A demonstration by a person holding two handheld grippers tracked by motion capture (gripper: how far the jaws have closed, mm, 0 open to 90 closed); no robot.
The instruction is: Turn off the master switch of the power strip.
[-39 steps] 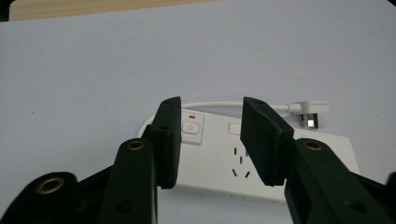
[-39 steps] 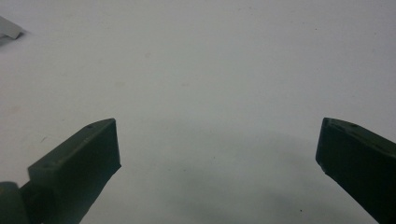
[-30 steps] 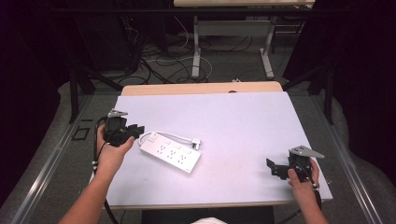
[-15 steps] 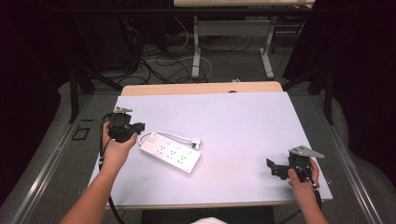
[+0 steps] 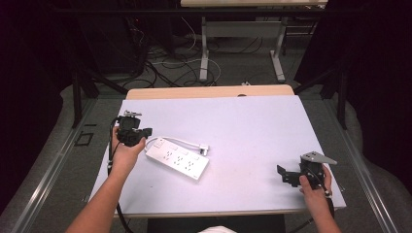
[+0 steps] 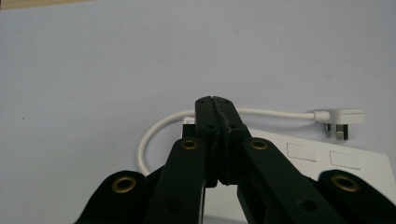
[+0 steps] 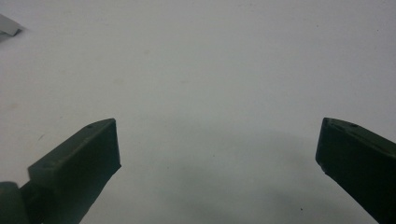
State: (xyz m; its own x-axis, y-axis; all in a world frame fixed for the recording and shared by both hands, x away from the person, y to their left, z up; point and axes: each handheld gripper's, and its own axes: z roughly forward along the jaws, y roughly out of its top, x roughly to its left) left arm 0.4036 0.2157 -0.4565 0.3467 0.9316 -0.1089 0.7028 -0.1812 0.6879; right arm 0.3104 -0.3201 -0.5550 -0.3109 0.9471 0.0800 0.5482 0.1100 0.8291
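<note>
A white power strip (image 5: pixel 177 158) lies left of centre on the white table (image 5: pixel 252 126), its short cable looping round to a plug (image 5: pixel 204 149). My left gripper (image 5: pixel 144 132) hovers at the strip's left end, jaws pointing right. In the left gripper view the left gripper (image 6: pixel 214 100) is shut with nothing between its jaws, which have just been closing; the power strip (image 6: pixel 336 161) and plug (image 6: pixel 340 117) lie just beyond them. My right gripper (image 5: pixel 283 174) rests near the table's front right corner. The right gripper (image 7: pixel 217 135) stands open over bare table.
A wooden strip (image 5: pixel 209 91) runs along the table's far edge. Beyond it, cables (image 5: pixel 175 63) and another table's legs (image 5: pixel 204 48) stand on the floor. A black cable trails from the left gripper over the left edge.
The left gripper's jaws have closed on nothing and the hand has shifted slightly right, toward the strip's end. The right hand and the power strip have stayed where they were.
</note>
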